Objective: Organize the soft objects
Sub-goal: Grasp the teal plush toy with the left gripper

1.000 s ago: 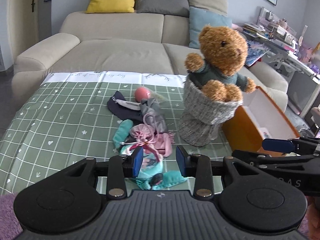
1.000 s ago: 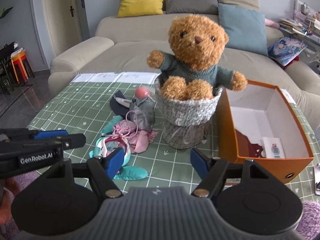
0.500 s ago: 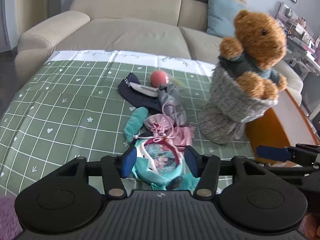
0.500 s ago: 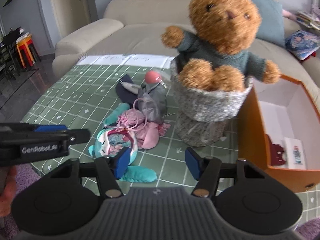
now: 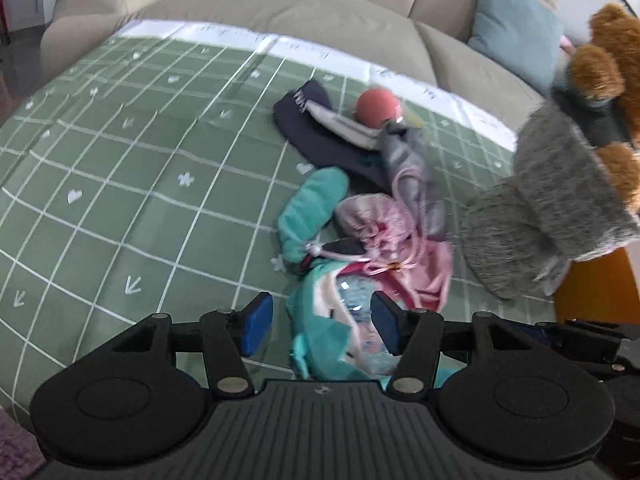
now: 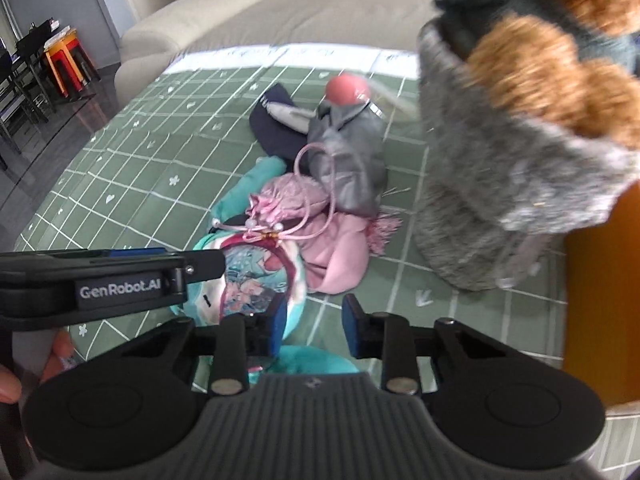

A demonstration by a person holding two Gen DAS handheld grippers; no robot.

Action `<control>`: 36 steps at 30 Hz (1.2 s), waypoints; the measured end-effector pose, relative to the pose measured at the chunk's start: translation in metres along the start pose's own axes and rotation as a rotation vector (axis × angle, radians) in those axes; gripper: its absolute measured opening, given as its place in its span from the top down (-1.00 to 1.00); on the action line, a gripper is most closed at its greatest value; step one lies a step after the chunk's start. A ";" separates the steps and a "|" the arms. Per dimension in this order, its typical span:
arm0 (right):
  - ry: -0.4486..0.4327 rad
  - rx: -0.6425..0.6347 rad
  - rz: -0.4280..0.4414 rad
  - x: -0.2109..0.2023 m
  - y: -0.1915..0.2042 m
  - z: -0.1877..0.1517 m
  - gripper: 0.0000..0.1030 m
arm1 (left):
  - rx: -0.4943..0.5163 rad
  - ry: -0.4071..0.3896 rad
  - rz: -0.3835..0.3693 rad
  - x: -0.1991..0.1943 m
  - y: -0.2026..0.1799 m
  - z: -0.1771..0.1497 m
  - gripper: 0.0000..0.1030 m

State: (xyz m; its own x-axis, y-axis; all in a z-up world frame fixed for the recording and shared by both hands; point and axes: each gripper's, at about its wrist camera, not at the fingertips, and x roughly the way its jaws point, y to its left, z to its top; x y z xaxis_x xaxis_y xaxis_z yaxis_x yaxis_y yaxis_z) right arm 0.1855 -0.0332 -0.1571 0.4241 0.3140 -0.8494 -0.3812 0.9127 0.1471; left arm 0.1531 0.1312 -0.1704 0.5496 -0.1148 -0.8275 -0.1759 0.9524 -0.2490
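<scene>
A: On the left, the left gripper (image 5: 316,330) is now hanging low over the near end of the pile; a second ago it was looking across the cloth (image 5: 120,168) at the sofa (image 5: 280,4). Its jaws have been widening and are standing spread around the teal pouch (image 5: 332,332), which is lying between the pads. Whether the pads are pressing it yet cannot be told.

B: And the right gripper (image 6: 314,326)?

A: It is dropping in beside the left one. Its jaws have just been narrowing, but a gap is still showing between them, with only cloth and a bit of teal plush (image 6: 308,364) under it. Nothing is being pinched.

B: So what is that meaning for the tidying?

A: Probably the first pick is starting, with the teal pouch as the target. The pink pouch (image 5: 372,220), grey pouch (image 5: 408,168) and red ball (image 5: 378,108) are waiting behind it.

B: What is each view giving?

A: The left view is showing the pouch between its own pads. The right view is showing the left gripper from the side, a hand (image 6: 60,356) below it, and the printed picture on the pouch face. The bear (image 6: 552,80) in its grey basket (image 6: 500,184) is filling the right edge of both.
</scene>
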 end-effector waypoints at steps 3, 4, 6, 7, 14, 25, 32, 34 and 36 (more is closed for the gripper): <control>0.019 -0.002 0.014 0.011 0.004 0.001 0.44 | -0.035 0.043 -0.011 0.011 0.006 -0.002 -0.26; 0.025 -0.006 0.012 0.014 0.005 0.001 0.44 | -0.056 0.052 -0.030 0.013 0.009 -0.002 -0.26; 0.035 -0.015 0.007 0.019 0.007 0.000 0.44 | -0.081 0.070 -0.062 0.014 0.011 -0.001 -0.16; 0.034 -0.018 0.006 0.019 0.007 0.000 0.44 | -0.085 0.074 -0.074 0.014 0.011 -0.001 -0.14; 0.038 -0.001 0.008 0.024 0.002 -0.002 0.44 | -0.112 0.053 -0.157 0.002 0.011 0.000 0.08; 0.070 -0.003 0.002 0.032 -0.001 -0.005 0.52 | -0.177 0.081 -0.156 0.003 0.012 -0.001 0.10; 0.075 -0.013 0.006 0.033 -0.001 -0.004 0.52 | -0.176 0.100 -0.118 0.014 0.013 -0.003 -0.20; 0.075 -0.017 0.004 0.032 -0.001 -0.005 0.52 | -0.166 0.092 -0.135 0.016 0.011 -0.002 -0.18; 0.074 -0.017 0.003 0.032 -0.001 -0.005 0.52 | -0.160 0.091 -0.150 0.017 0.008 -0.002 -0.13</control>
State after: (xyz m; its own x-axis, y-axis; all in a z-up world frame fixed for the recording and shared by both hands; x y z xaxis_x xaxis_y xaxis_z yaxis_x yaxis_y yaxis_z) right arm 0.1953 -0.0254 -0.1869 0.3615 0.2961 -0.8841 -0.3963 0.9071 0.1418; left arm 0.1595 0.1367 -0.1877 0.5045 -0.2832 -0.8157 -0.2292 0.8668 -0.4428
